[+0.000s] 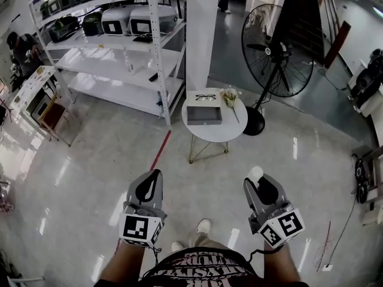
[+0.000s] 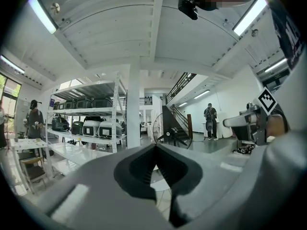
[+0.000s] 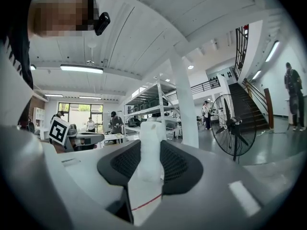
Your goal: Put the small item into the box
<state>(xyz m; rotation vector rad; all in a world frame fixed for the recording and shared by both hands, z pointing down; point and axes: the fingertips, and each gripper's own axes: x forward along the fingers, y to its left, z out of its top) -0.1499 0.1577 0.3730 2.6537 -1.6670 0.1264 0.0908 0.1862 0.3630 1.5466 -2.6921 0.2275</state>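
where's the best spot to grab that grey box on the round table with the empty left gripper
Likely its near wall, from above, with one jaw inside and one outside. The box sits flat and open-topped, so the thin upright rim is what jaws can pinch. The glasses lie beyond its far wall and the flowers at its right, leaving the near and left walls free.

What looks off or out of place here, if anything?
Nothing stands out. The box sits upright on the round table, glasses beyond it, flowers lying beside it; the right claw grips the white item.
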